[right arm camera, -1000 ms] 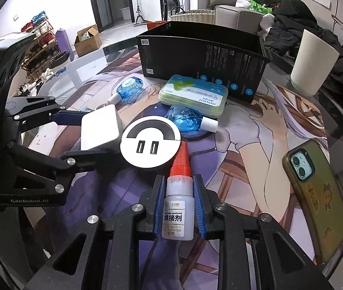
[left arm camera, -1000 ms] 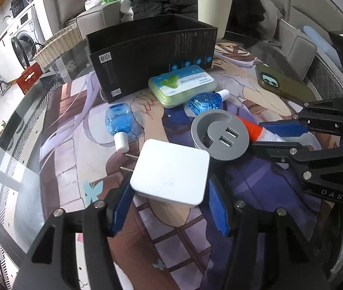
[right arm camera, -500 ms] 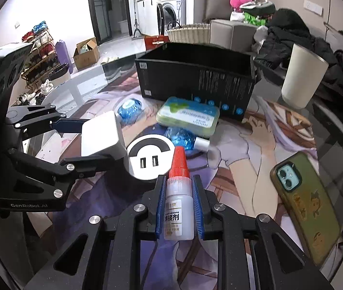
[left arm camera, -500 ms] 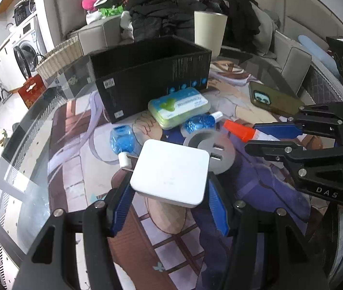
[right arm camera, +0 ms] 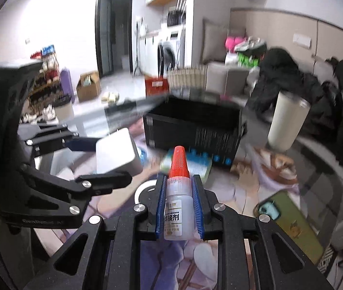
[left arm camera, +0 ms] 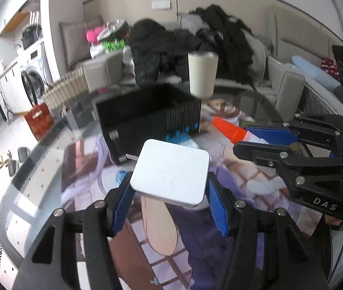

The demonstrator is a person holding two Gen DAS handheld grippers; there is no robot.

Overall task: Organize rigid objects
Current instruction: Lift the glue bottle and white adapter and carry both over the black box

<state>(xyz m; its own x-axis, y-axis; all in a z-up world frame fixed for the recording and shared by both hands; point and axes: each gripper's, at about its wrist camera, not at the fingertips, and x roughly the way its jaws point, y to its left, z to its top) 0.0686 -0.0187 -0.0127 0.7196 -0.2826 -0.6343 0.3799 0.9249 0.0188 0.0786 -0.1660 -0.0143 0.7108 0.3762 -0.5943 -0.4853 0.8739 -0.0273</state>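
My left gripper point(left arm camera: 169, 193) is shut on a white square charger point(left arm camera: 170, 172) and holds it in the air above the printed mat, short of the open black box point(left arm camera: 147, 118). My right gripper point(right arm camera: 178, 205) is shut on a small glue bottle with an orange cap point(right arm camera: 178, 193), also lifted. The box shows in the right wrist view point(right arm camera: 193, 125), ahead of the bottle. The charger shows at the left of the right wrist view point(right arm camera: 115, 154). The glue bottle's orange cap shows in the left wrist view point(left arm camera: 229, 128).
A green tin point(right arm camera: 188, 164), a round grey USB socket point(right arm camera: 144, 191) and a blue bottle point(right arm camera: 142, 155) lie on the mat before the box. A phone point(right arm camera: 292, 222) lies at the right. A cream cup point(right arm camera: 284, 123) stands behind the box.
Both grippers have risen well above the mat with their objects and tilted up toward the box. The items on the mat now sit lower in both views.
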